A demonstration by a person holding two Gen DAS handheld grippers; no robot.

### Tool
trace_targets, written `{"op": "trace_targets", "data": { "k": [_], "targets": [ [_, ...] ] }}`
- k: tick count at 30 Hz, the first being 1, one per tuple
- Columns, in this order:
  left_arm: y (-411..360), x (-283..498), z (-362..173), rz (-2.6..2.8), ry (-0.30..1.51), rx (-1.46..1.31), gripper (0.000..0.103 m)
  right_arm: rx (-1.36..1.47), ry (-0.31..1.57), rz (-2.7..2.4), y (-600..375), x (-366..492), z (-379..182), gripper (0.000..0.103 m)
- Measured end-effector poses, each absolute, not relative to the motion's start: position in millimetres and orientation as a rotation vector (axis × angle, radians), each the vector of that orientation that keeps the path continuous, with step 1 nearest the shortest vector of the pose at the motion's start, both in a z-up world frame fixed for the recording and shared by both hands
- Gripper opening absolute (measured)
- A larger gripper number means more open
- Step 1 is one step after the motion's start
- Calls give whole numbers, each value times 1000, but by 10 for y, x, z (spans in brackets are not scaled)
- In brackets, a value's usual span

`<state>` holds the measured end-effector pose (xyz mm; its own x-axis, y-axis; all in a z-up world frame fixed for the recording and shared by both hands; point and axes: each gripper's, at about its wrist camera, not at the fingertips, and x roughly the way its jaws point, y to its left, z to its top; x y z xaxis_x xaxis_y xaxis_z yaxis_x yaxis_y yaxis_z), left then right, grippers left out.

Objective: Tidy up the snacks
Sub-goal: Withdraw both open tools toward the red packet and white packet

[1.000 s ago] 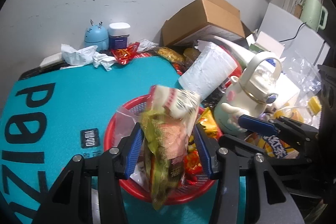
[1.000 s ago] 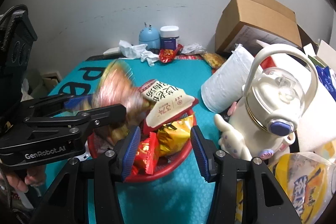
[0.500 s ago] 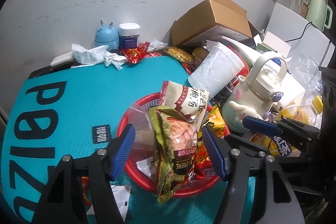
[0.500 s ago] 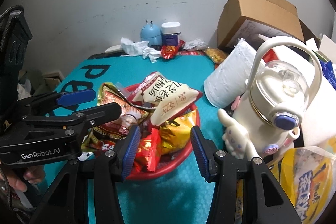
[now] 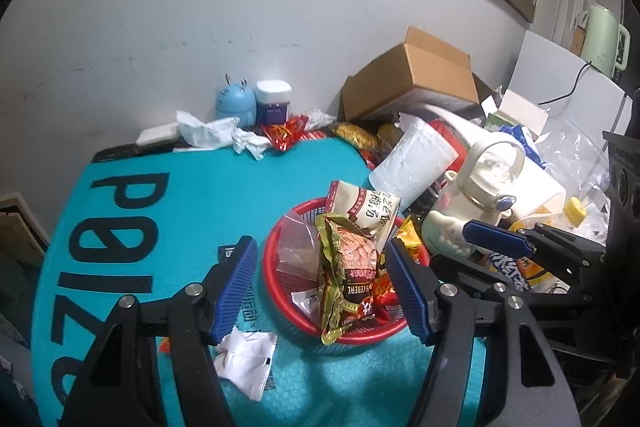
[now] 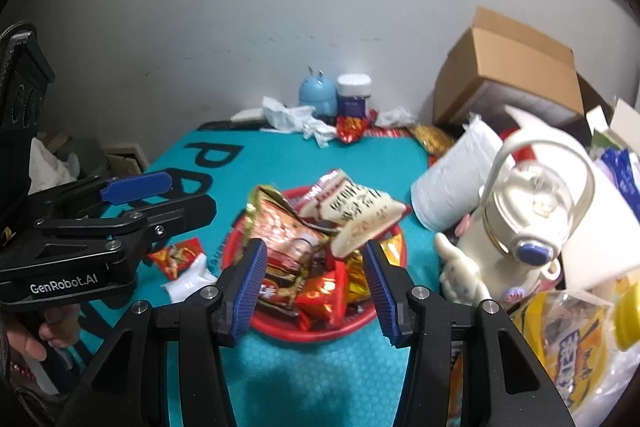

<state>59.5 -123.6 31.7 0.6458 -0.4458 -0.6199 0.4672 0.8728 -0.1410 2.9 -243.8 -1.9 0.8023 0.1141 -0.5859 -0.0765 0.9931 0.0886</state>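
Both grippers hover with jaws spread and empty over a red basket [image 5: 348, 335] heaped with snack packets on the teal surface [image 5: 192, 195]. The left gripper [image 5: 324, 291] frames a peanut packet [image 5: 352, 267] standing in the pile; the right gripper [image 6: 316, 287] waits alongside. Two stray packets [image 6: 180, 263] beside the basket likely come next.

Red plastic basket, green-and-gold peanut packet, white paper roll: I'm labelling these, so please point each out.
Red plastic basket [image 5: 276, 291]: left wrist view, bare mesh floor.
Green-and-gold peanut packet [image 5: 354, 263]: left wrist view, printed front panel.
White paper roll [image 5: 416, 163]: left wrist view, wrapped side.
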Motion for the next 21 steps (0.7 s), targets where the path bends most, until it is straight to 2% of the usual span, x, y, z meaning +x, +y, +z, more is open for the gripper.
{"op": "trace_targets", "data": {
  "k": [13,21],
  "targets": [
    [-864,59,638,-433,636,47,65,10,548,215,-2045,-352,276,52],
    [-579,-224,636,-356,636,57,65,-19,545,289,-1774,-518,284,55]
  ]
}}
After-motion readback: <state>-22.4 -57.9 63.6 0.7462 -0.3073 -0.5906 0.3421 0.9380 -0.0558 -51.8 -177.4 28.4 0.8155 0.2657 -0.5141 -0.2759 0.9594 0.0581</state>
